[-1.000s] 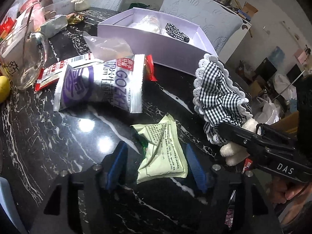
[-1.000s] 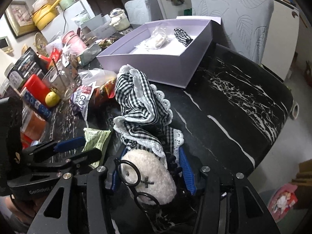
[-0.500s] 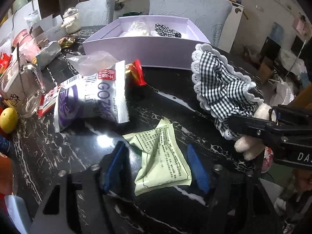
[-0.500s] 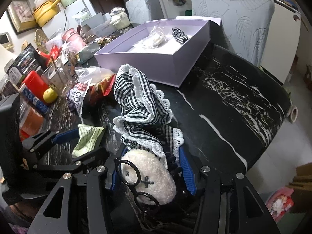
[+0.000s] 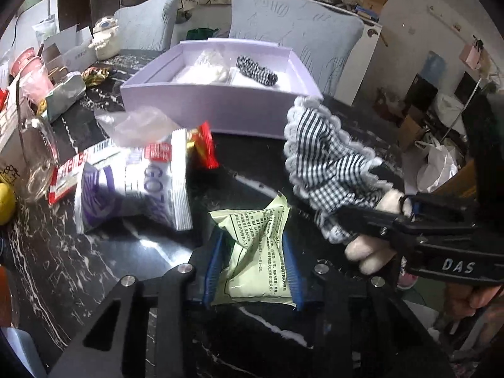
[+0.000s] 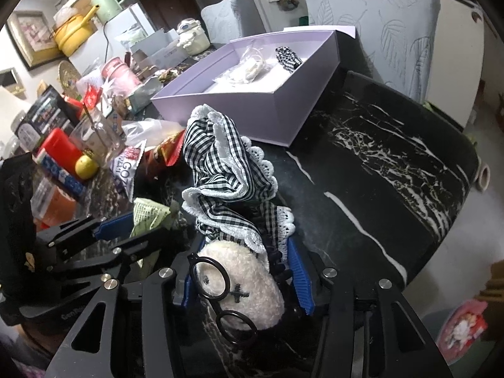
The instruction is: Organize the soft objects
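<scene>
My right gripper (image 6: 242, 267) is shut on a cream plush doll (image 6: 242, 286) with black glasses and a black-and-white gingham dress (image 6: 220, 173), held above the black marble table. The doll also shows at the right of the left wrist view (image 5: 327, 170). My left gripper (image 5: 252, 261) is shut on a pale green packet (image 5: 255, 252), which also shows in the right wrist view (image 6: 148, 217). A lilac box (image 5: 204, 107) stands behind, holding a white bagged item (image 5: 204, 69) and a gingham scrunchie (image 5: 256, 69). The box also shows in the right wrist view (image 6: 252, 110).
A purple-and-white snack bag (image 5: 132, 182), a red wrapper (image 5: 204, 148) and a clear plastic bag (image 5: 138, 123) lie left of the doll. A glass mug (image 5: 34, 154), a lemon (image 6: 85, 165), cups and boxes crowd the left side. Padded chairs (image 5: 293, 22) stand behind the table.
My left gripper's jaws have closed onto the green packet, which lay loose between them before. The right gripper still holds the doll, raised slightly.
</scene>
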